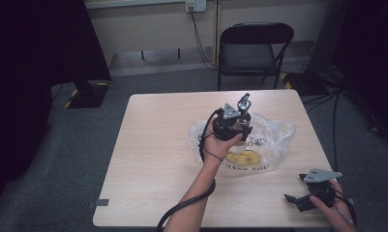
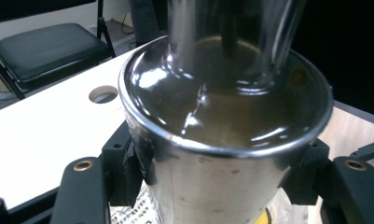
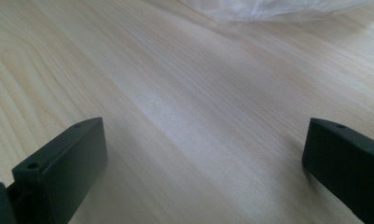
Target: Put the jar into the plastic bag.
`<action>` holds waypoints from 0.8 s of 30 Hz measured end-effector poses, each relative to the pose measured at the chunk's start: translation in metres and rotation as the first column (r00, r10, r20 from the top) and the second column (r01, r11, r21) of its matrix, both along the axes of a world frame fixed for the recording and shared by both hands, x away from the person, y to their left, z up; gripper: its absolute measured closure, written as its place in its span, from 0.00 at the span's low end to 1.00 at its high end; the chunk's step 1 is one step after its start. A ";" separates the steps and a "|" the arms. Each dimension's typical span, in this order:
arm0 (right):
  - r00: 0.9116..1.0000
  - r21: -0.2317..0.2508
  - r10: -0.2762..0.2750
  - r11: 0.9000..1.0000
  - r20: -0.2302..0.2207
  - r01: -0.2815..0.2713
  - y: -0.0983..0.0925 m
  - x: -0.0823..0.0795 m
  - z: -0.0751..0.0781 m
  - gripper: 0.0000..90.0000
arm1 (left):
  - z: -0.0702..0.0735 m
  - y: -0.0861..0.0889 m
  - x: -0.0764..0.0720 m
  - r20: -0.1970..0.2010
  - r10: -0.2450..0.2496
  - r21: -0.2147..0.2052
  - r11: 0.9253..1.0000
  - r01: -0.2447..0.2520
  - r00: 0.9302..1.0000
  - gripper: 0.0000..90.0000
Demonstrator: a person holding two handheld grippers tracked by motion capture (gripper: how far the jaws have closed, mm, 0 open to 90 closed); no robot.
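At centre frame in the high view, the left hand-held gripper [image 1: 236, 126] clamps a steel cup [image 2: 222, 154], axis upright, directly over the bag [image 1: 274, 133]. The right hand-held gripper [image 3: 203, 163], lower right, gapes wide over bare tabletop [image 3: 175, 93], well apart.

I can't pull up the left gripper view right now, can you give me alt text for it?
The left gripper has its two black jaws clamped on the sides of a shiny steel cup, seen close from above with metal parts reflected in its dark inside. Behind lie the pale wooden table with a round hole and a black folding chair.
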State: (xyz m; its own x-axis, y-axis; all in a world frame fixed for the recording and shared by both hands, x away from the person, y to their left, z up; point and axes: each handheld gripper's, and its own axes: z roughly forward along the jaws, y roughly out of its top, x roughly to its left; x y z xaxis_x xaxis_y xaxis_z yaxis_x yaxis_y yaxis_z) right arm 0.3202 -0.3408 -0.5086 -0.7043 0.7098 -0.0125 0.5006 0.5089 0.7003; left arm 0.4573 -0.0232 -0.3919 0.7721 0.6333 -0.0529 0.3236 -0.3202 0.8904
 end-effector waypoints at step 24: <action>1.000 0.000 0.000 1.000 0.000 0.000 0.000 0.000 0.000 0.00 | -0.027 -0.010 0.006 -0.034 0.053 0.014 0.999 -0.052 0.998 0.39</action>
State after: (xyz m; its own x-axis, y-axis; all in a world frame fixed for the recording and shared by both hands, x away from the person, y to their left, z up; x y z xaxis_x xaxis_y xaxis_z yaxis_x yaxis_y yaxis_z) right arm 0.3202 -0.3408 -0.5086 -0.7042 0.7098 -0.0128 0.5004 0.5091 0.7003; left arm 0.4637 -0.0329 -0.4190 0.7355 0.6738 -0.0703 0.3705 -0.3131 0.8745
